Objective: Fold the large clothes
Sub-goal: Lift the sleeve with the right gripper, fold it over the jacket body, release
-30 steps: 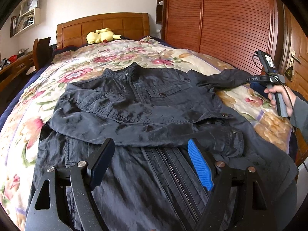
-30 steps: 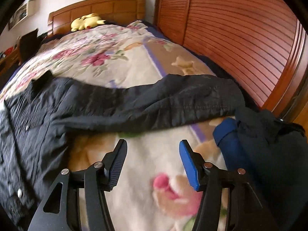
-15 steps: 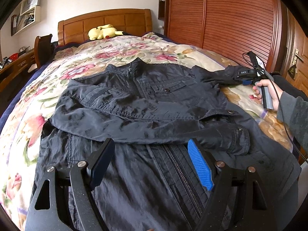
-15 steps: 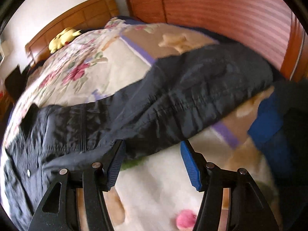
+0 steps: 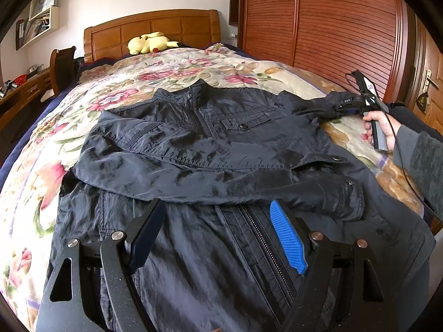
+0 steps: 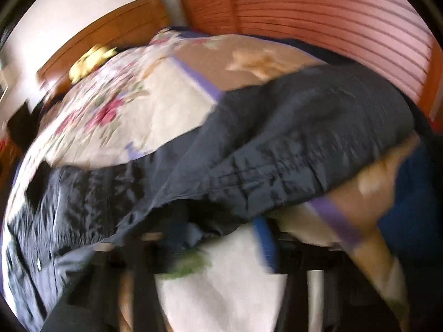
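Note:
A dark navy jacket (image 5: 210,149) lies front up on the floral bedspread (image 5: 171,69), its left sleeve folded across the chest. My left gripper (image 5: 214,233) is open and empty, low over the jacket's hem by the zip. My right gripper (image 5: 336,112) shows in the left wrist view at the far right, at the cuff of the jacket's right sleeve (image 6: 290,144). The right wrist view is blurred; the sleeve edge lies over the gap between my fingers (image 6: 265,238). I cannot tell whether they have closed on it.
A yellow plush toy (image 5: 149,43) lies by the wooden headboard (image 5: 155,27). A slatted wooden wardrobe (image 5: 332,19) runs along the bed's right side. A chair and desk (image 5: 36,83) stand at the left. A blue cloth (image 6: 409,207) lies at the bed's right edge.
My right gripper has moved forward onto the right sleeve, which now covers its fingertips. My left gripper has stayed open over the hem.

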Action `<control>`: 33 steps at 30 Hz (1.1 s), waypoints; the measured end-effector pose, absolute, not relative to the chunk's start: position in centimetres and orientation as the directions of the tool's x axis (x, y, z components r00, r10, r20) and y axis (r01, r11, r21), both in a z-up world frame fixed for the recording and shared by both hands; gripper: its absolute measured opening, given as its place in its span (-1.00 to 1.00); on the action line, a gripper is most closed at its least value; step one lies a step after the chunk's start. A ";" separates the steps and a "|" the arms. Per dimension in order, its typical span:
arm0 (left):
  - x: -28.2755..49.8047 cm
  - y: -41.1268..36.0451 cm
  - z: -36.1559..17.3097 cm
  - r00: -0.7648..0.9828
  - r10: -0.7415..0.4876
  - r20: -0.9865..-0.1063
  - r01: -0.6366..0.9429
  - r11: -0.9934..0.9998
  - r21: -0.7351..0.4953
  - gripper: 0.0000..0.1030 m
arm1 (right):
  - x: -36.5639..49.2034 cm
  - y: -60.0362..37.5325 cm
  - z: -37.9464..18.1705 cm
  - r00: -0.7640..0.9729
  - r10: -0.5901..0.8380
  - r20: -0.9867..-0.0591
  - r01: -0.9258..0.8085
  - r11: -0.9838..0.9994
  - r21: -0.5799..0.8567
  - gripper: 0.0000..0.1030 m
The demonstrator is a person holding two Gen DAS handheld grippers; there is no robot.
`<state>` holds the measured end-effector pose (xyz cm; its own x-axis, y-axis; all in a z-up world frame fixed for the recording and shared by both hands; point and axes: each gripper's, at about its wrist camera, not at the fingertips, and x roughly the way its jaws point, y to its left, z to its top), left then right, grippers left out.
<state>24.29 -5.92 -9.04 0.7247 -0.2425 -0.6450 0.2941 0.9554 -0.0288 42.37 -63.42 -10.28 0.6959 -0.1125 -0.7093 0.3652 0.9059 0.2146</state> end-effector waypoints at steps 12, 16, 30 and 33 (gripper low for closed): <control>23.7 -5.9 -8.4 0.738 -0.265 -0.620 0.303 0.952 -0.046 0.54 | 38.3 -54.6 -1.8 0.842 0.075 -0.534 0.038 0.980 0.197 -0.90; 23.5 -5.5 -8.0 0.745 -0.269 -0.610 0.298 0.953 -0.056 0.54 | 35.6 -49.2 -0.3 0.856 0.200 -0.476 -0.127 0.975 0.182 -0.90; 22.8 -3.7 -7.0 0.765 -0.274 -0.583 0.278 0.957 -0.085 0.54 | 32.2 -37.3 -4.7 0.705 0.373 -0.604 -0.371 0.919 0.134 -0.89; 22.8 -3.7 -6.8 0.766 -0.275 -0.581 0.278 0.957 -0.086 0.54 | 32.0 -36.3 -5.7 0.681 0.369 -0.633 -0.366 0.920 0.142 -0.89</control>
